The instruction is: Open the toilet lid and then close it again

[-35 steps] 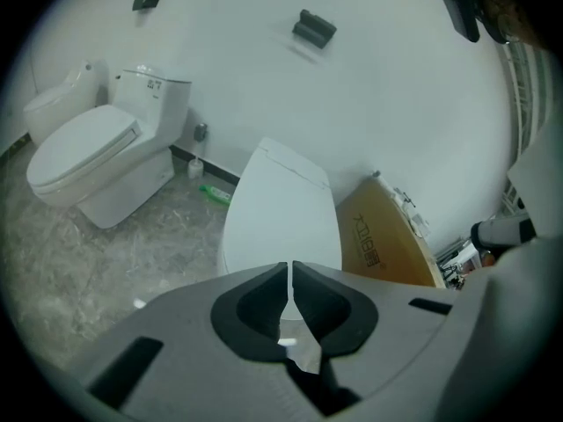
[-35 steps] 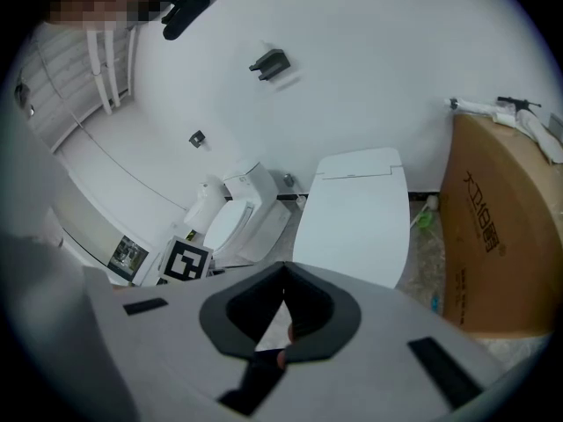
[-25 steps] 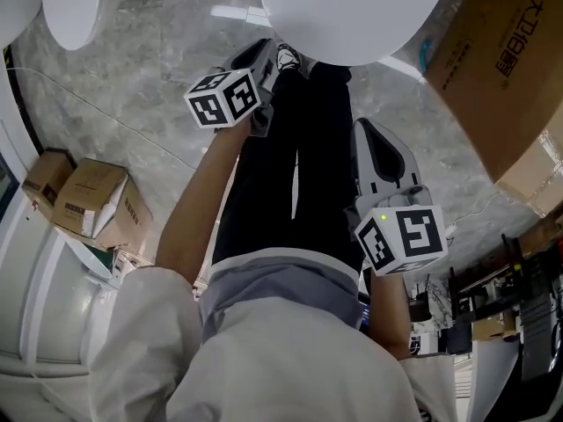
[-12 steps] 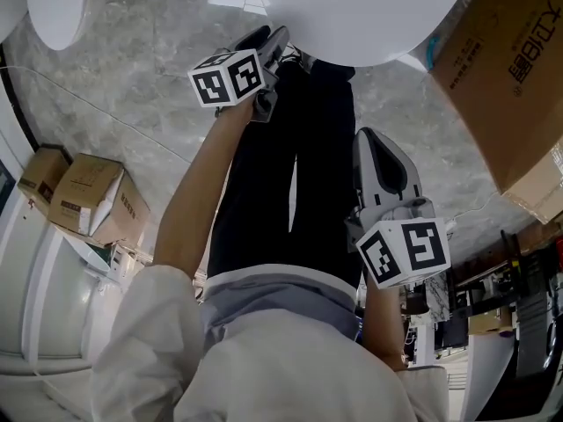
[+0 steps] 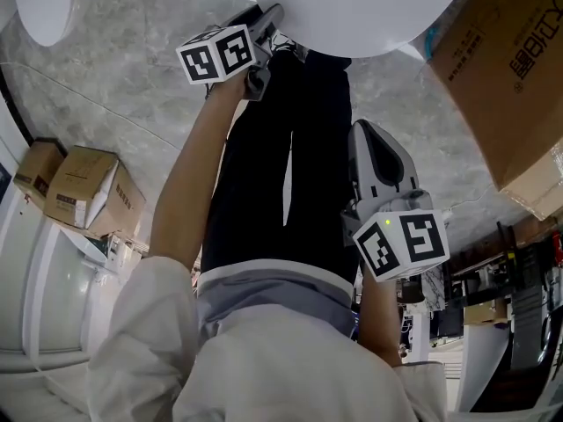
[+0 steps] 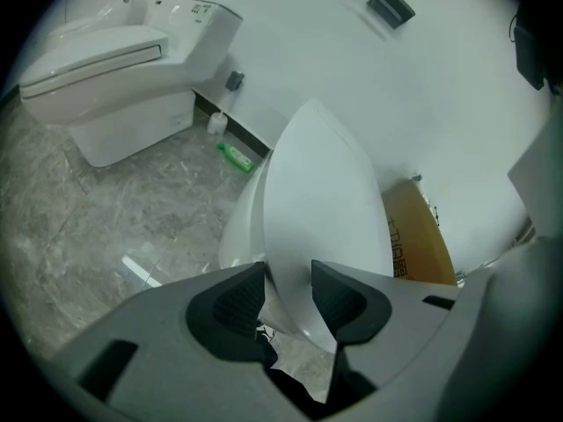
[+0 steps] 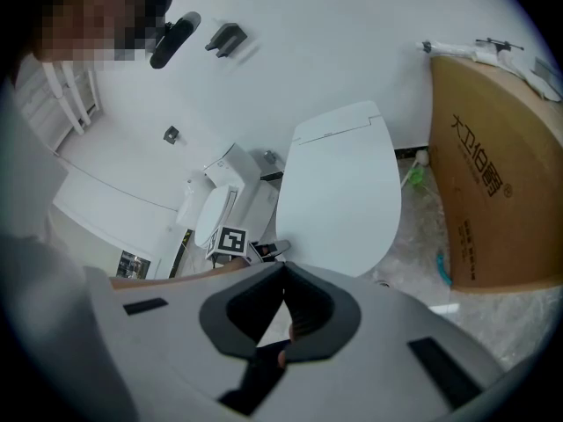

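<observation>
Between the jaws of the left gripper (image 6: 288, 280), just opened and spread, lies the front edge of the toilet lid (image 6: 317, 200), unpinched, seemingly ready for lifting; the right gripper (image 7: 283, 275) hangs pressed together.

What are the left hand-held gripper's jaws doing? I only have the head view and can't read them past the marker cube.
Observer: In the left gripper view, the left hand-held gripper has its jaws apart, having just opened. The toilet lid shows its front rim in the gap, and I see no pad pressing on it.
Operator: And the right one?
Observer: In the right gripper view, the right hand-held gripper has its jaws together with nothing between them.
Operator: Any clutter I'm missing?
Observer: A green bottle lies left of the lid in the left gripper view, toward a second toilet.
</observation>
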Demonstrator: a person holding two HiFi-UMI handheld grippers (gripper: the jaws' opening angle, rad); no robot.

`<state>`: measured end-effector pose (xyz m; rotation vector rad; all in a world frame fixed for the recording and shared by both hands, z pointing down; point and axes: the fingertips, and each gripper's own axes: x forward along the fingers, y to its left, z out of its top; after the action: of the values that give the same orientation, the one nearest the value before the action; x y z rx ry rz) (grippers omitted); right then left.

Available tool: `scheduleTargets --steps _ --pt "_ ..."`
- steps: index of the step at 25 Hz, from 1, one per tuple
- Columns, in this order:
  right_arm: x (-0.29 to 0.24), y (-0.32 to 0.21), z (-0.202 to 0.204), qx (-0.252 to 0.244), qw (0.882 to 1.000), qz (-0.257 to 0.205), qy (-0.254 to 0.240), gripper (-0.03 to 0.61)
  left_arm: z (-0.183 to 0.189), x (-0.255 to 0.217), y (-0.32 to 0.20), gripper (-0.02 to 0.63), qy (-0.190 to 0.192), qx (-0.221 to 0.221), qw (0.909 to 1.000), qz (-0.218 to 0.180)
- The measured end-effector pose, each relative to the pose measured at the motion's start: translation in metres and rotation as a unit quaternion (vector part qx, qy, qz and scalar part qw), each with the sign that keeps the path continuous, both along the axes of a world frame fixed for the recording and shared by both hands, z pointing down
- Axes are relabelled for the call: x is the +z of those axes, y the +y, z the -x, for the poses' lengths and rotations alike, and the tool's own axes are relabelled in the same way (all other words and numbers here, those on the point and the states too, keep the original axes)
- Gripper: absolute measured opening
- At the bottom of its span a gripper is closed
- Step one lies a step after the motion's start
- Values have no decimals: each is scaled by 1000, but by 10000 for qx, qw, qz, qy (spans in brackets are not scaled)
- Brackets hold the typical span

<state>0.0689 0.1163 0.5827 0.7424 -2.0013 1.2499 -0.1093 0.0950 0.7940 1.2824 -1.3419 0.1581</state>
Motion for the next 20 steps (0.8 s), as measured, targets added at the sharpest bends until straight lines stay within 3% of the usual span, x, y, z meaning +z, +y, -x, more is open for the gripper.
scheduleTargets --steps 7,11,15,20 --pt "6 -7 0 -26 10000 62 -20 11 -2 9 -3 179 355 -325 9988 -14" --pt "7 -9 -3 -49 10000 56 4 11 -3 5 -5 160 32 -23 10000 -21" --pt "4 -9 -4 -63 10000 31 40 11 -2 -1 -3 149 -266 -16 9996 18" --pt "-8 -1 5 -74 10000 -28 26 11 6 -15 7 141 -377 69 9993 15"
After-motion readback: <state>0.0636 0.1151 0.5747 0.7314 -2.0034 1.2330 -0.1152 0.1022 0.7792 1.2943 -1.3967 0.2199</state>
